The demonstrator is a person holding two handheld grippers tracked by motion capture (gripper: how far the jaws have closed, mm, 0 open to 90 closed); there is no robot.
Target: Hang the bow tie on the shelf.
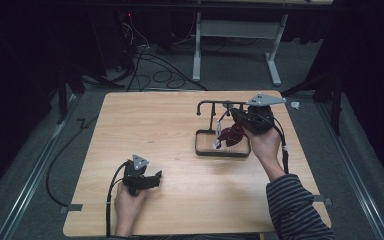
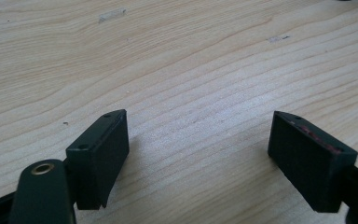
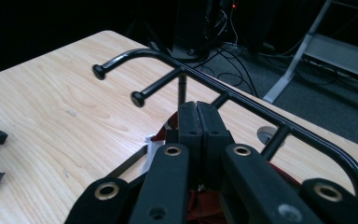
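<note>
A dark red cloth item (image 1: 232,135) hangs bunched and crumpled over the middle of a black metal rack (image 1: 215,106), with a small white tag (image 1: 216,145) dangling at its lower edge. The rack has a rectangular base frame (image 1: 221,151), a thin upright post and a top bar with short knobbed pegs, and it stands on the far right part of the light wooden bench (image 1: 180,150). What kind of garment the cloth is cannot be made out; it is too dark and folded.

The right hand-held gripper (image 1: 236,120) is at the rack, above the base. In the right gripper view its jaws are pressed flat together, and a little red fabric (image 3: 205,210) shows below and beside them, but the jaw bodies hide whether cloth is pinched between the pads. The rack's curved top bar (image 3: 242,98) crosses just behind the jaw tips.

The left hand-held gripper (image 1: 152,179) rests low over the near left of the bench, well apart from the rack. In the left gripper view (image 2: 198,140) its jaws are spread wide over bare wood grain, with nothing between them
</note>
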